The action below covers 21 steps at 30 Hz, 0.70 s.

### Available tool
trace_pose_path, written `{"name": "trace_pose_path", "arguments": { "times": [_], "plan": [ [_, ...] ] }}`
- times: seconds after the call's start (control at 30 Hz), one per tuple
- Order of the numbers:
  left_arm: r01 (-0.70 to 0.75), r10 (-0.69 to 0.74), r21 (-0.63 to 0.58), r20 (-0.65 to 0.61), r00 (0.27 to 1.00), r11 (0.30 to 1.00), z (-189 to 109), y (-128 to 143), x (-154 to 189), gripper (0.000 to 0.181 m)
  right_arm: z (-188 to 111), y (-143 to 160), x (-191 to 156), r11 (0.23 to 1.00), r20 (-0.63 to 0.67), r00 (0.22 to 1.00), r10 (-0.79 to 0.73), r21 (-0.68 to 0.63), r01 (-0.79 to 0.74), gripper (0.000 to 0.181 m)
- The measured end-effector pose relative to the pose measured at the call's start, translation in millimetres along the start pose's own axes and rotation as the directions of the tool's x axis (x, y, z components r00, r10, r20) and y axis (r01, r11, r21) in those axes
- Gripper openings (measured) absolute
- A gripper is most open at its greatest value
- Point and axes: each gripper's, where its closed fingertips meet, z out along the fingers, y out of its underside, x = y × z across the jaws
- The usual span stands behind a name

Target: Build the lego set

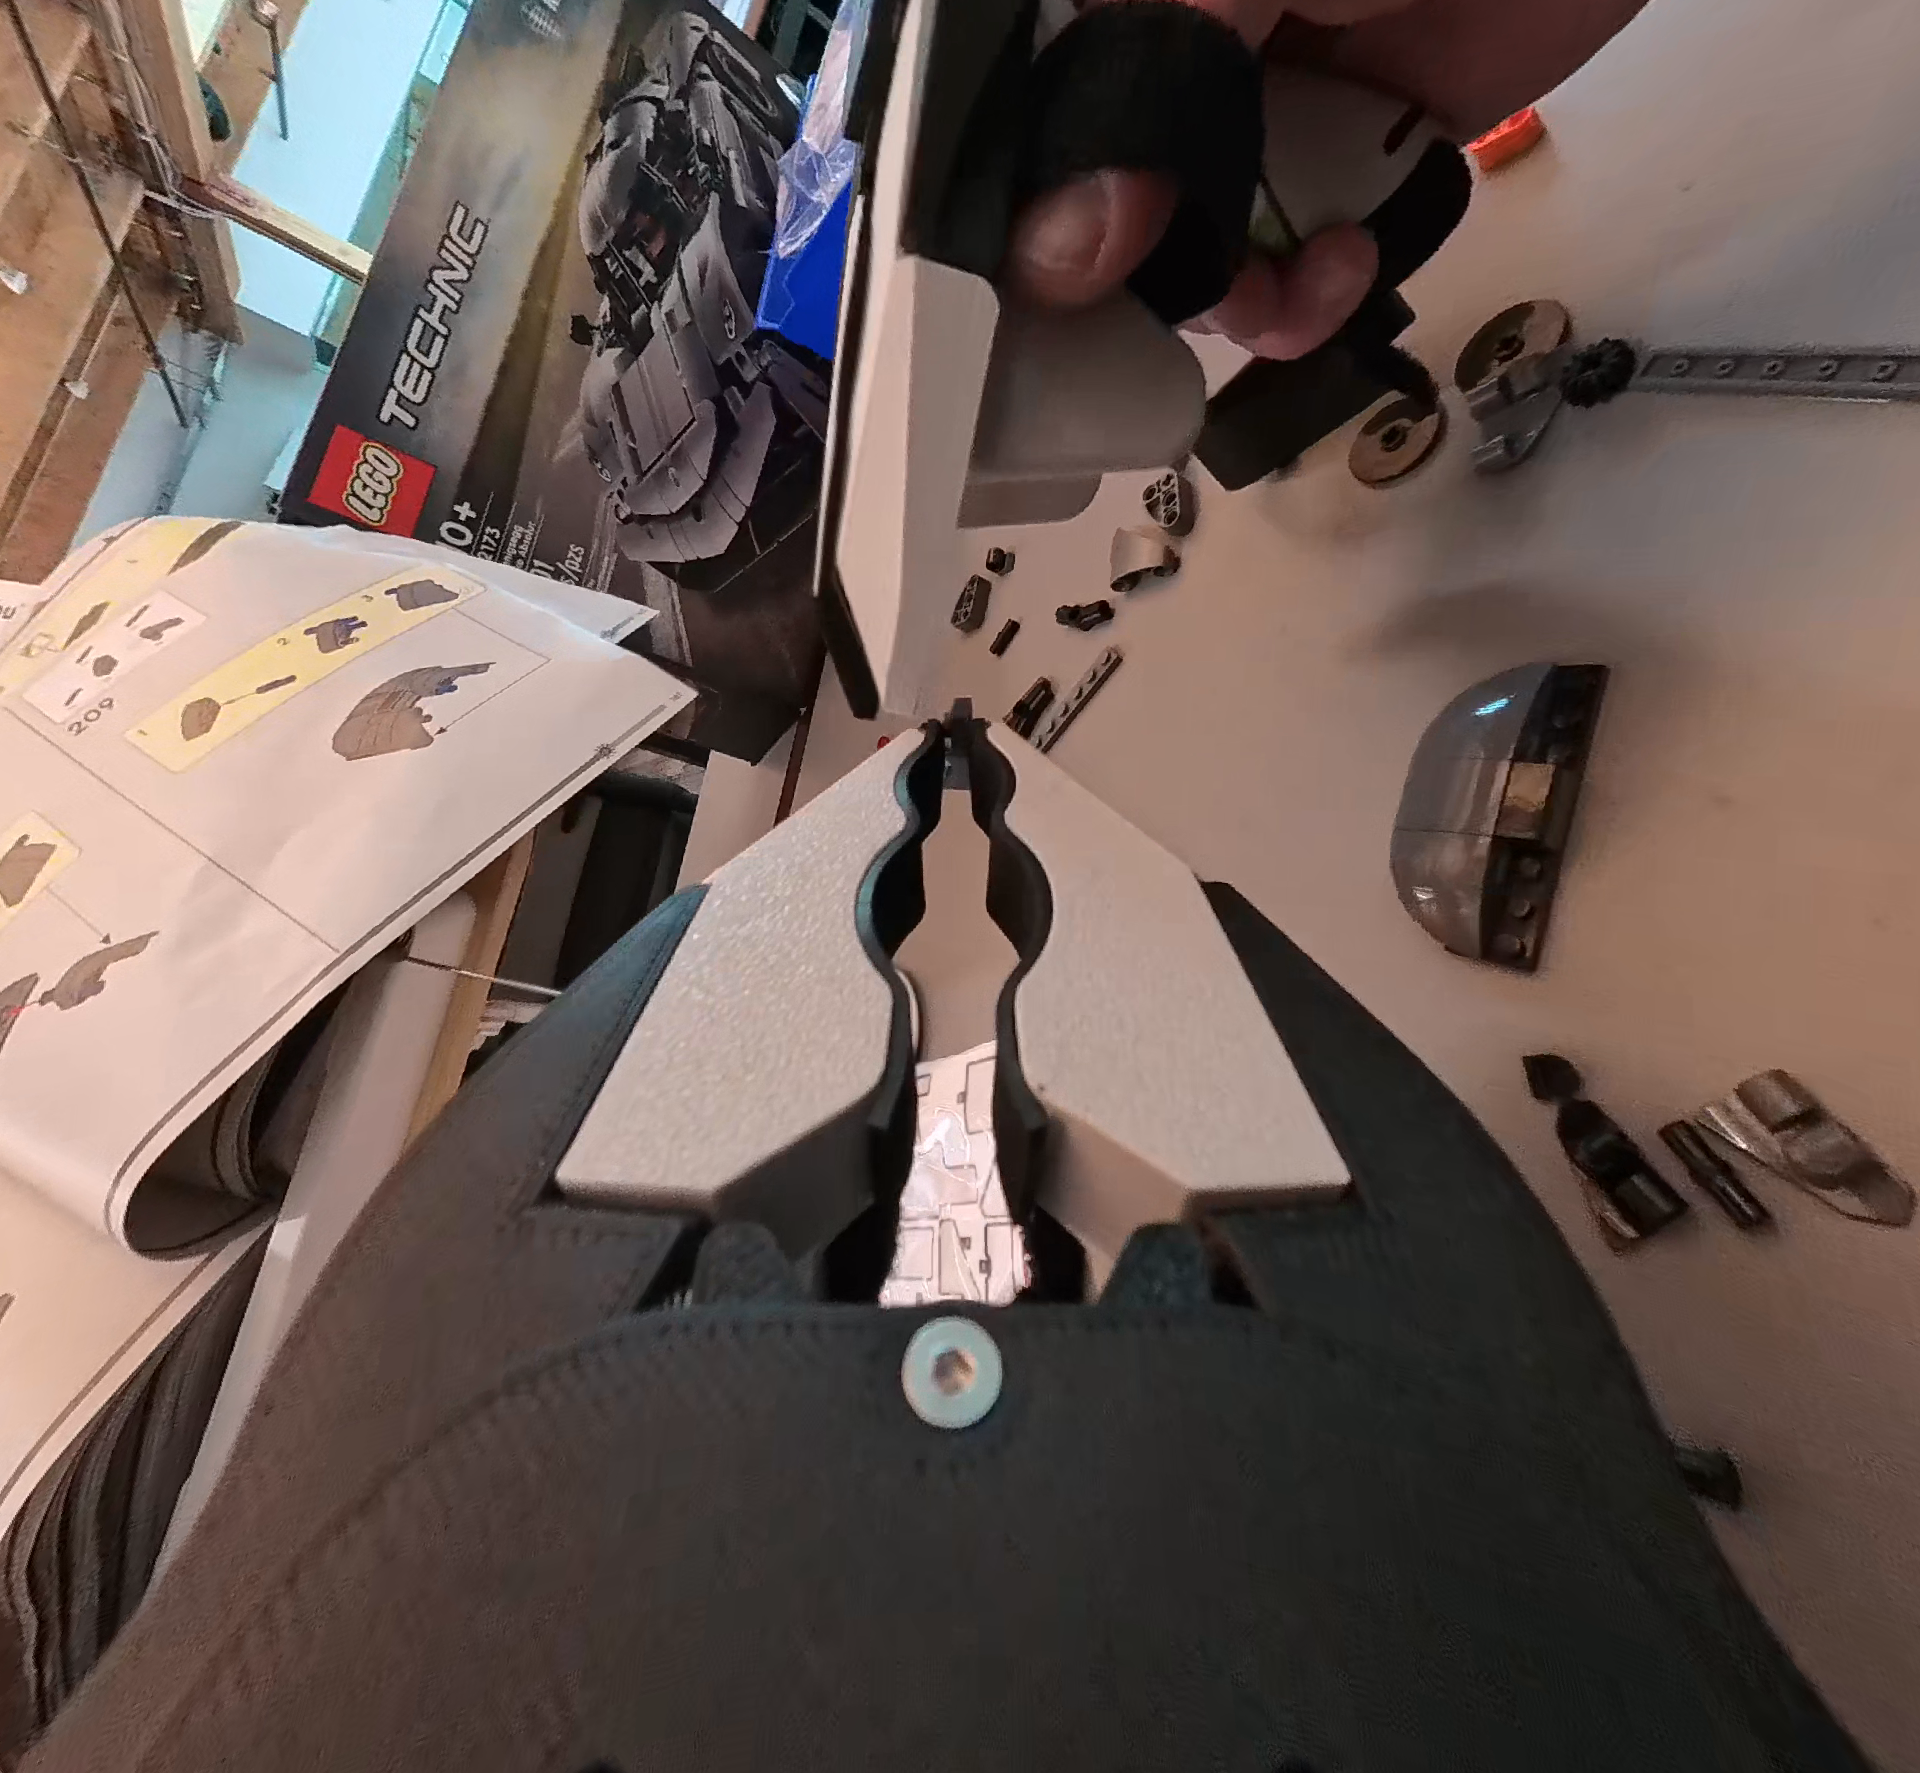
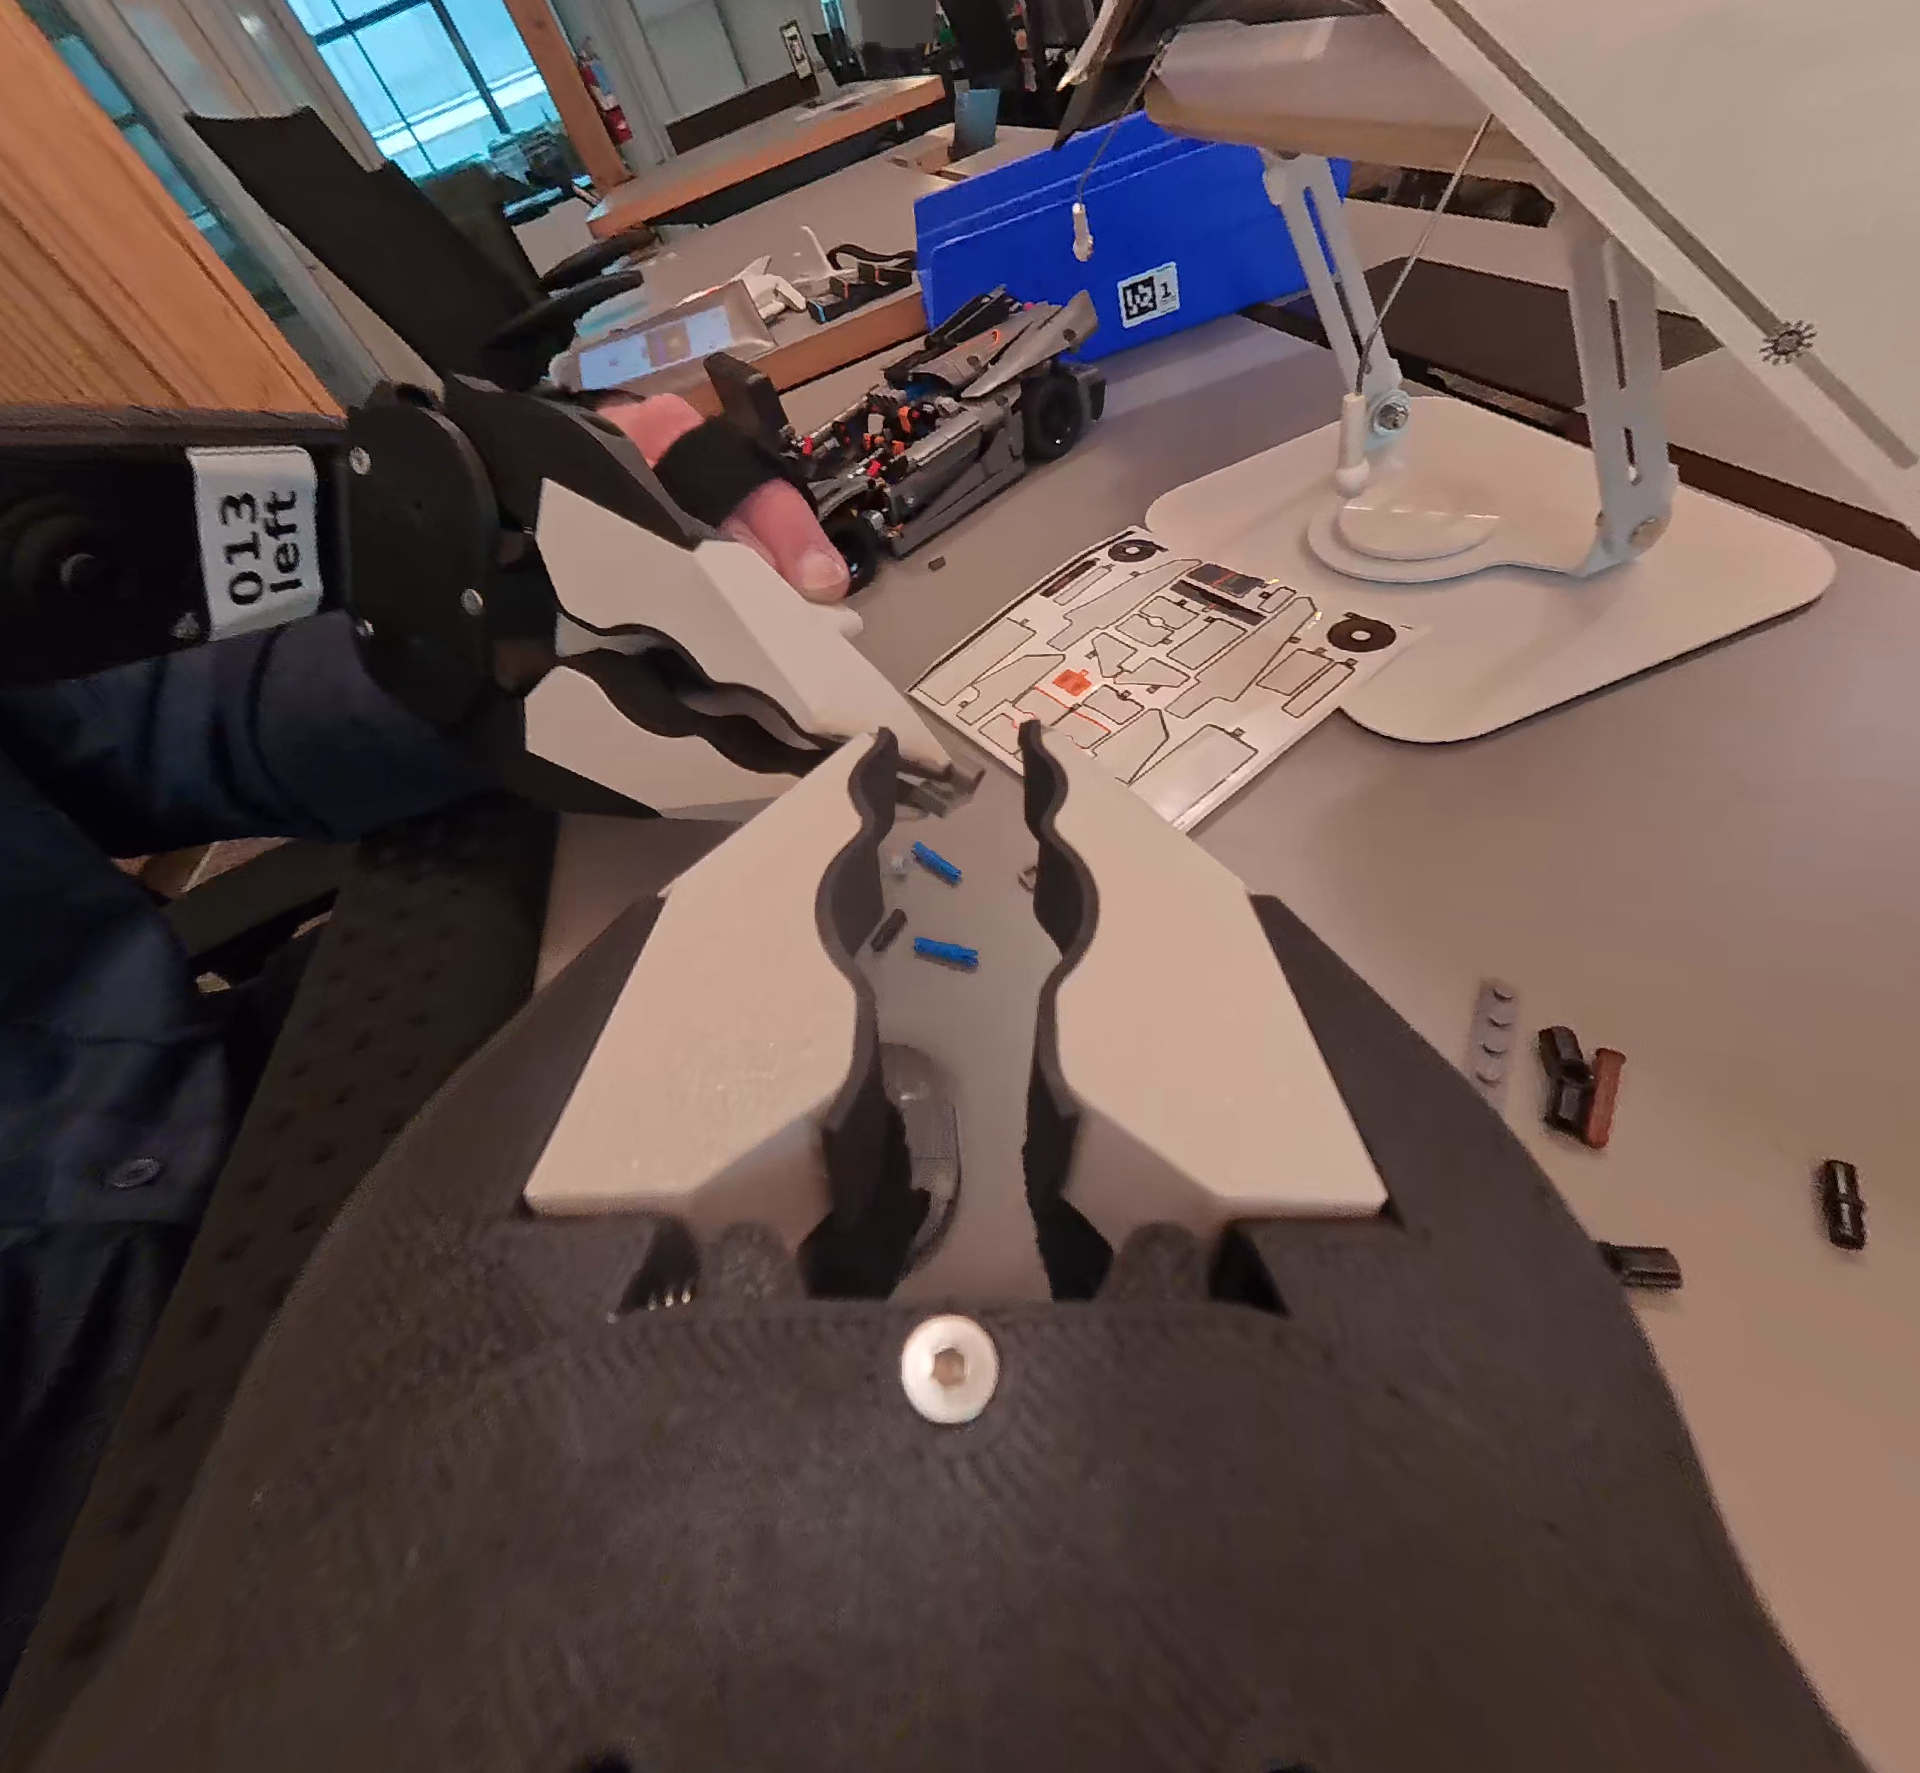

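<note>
My left gripper is shut on a small dark Lego piece pinched at its very tips, above the table. In the right wrist view the left gripper comes in from the left and holds that piece between the fingertips of my right gripper. The right gripper is open and empty, its jaws standing on either side of the piece. One white finger of the right gripper shows in the left wrist view, its tip right beside the left gripper's tips. A partly built grey car stands farther back.
Two blue pins and small dark bits lie under the right gripper. A sticker sheet, a white book stand and a blue bin are behind. A curved grey sub-assembly, loose parts, the open instruction booklet and the set's box lie around. Left and right tips are no more than a few centimetres apart.
</note>
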Motion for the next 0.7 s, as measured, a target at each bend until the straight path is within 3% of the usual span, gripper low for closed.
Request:
{"name": "trace_pose_path", "arguments": {
  "times": [0.33, 0.7],
  "plan": [
    [-0.026, 0.026, 0.003, -0.004, 1.0, 1.0, 2.2, -3.3, 5.0, 0.002, -3.2, 5.0, -3.6, 1.0, 0.02, 1.0, 0.005, -0.027, -0.004, 0.021],
    [-0.13, 0.129, -0.001, 0.115, 0.985, 0.991, -4.7, -12.0, -9.3, 0.002, -15.3, -9.5, -7.8, 0.999, 0.021, 1.0, -0.021, 0.04, 0.021, 0.024]
  ]
}}
